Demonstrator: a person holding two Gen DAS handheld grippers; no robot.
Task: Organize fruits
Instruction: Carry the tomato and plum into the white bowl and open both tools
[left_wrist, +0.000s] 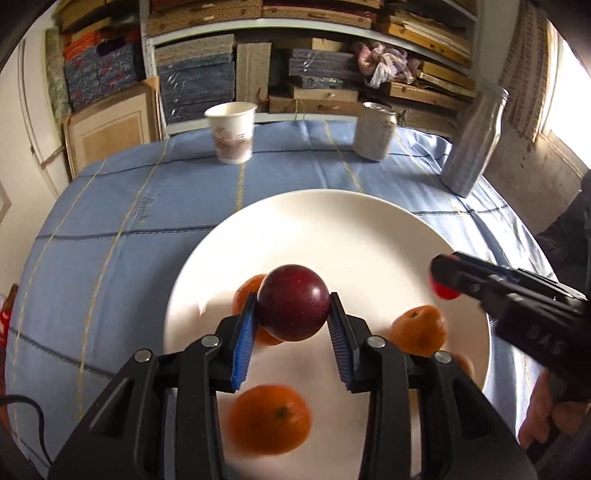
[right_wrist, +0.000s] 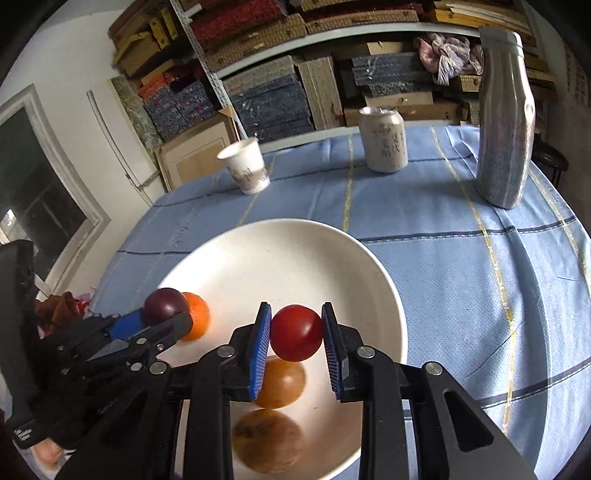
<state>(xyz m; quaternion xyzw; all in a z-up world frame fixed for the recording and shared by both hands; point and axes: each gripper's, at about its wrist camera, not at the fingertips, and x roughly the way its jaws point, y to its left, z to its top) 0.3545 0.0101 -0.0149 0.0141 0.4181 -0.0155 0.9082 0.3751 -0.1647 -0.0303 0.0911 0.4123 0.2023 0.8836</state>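
Note:
My left gripper (left_wrist: 292, 317) is shut on a dark purple plum (left_wrist: 293, 302), held just above a white plate (left_wrist: 332, 221). My right gripper (right_wrist: 296, 332) is shut on a red round fruit (right_wrist: 296, 332) over the same plate (right_wrist: 280, 243); that gripper shows at the right of the left wrist view (left_wrist: 443, 284). On the plate lie an orange (left_wrist: 269, 417) near me, a second orange (left_wrist: 245, 293) behind the plum, and an orange-brown fruit (left_wrist: 419, 329) at the right. The right wrist view shows the left gripper (right_wrist: 166, 314) with the plum (right_wrist: 164, 304), plus a brownish fruit (right_wrist: 267, 441).
A paper cup (left_wrist: 232, 131), a drink can (left_wrist: 375, 131) and a tall silver bottle (left_wrist: 474, 140) stand at the far side of the blue checked tablecloth (left_wrist: 110, 221). Shelves with stacked boxes rise behind the table. A black cable (left_wrist: 26, 406) lies at the lower left.

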